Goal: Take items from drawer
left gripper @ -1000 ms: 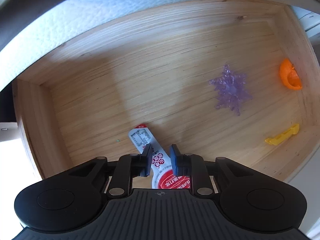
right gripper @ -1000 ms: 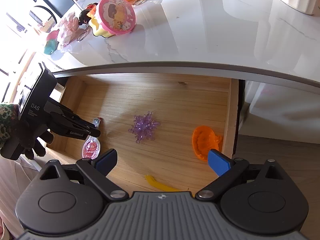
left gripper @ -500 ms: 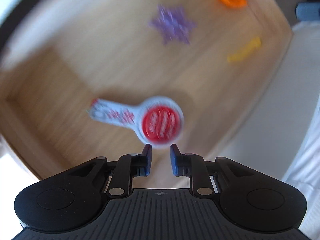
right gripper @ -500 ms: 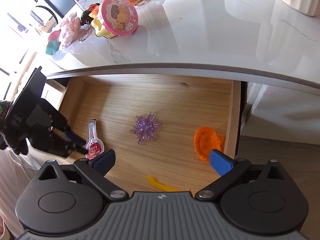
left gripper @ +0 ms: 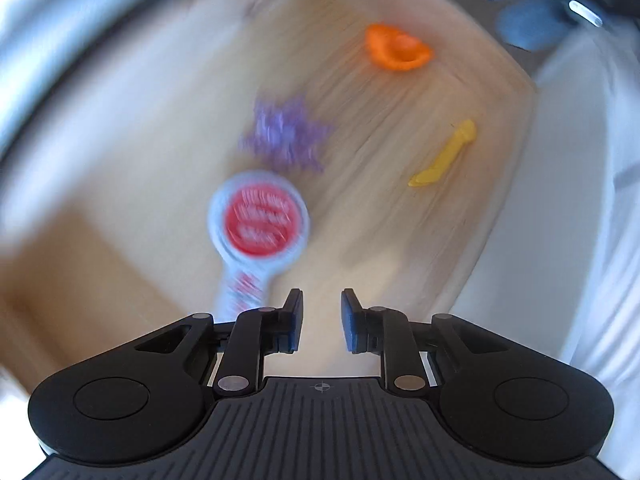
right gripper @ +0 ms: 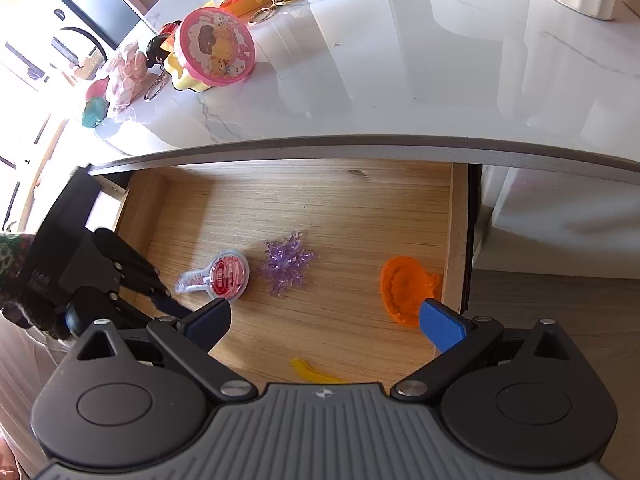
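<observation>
The red-and-white sachet (right gripper: 216, 278) lies flat on the floor of the open wooden drawer (right gripper: 456, 232), in its left half and nearer the front edge than the back. Its long axis runs roughly left to right: the round red end points toward the drawer's middle, the narrow tail toward the left wall. The purple snowflake (right gripper: 286, 266) lies just beside the round end, not clearly touching it. An orange piece (right gripper: 402, 290) sits by the right wall and a yellow clip (right gripper: 316, 374) near the front edge.

The left tongs (left gripper: 322, 322) are at a narrow gap with nothing between the pads, poised above the sachet's tail at the front-left corner; that view is blurred. The right tongs (right gripper: 326, 322) are spread wide and empty over the front edge.
</observation>
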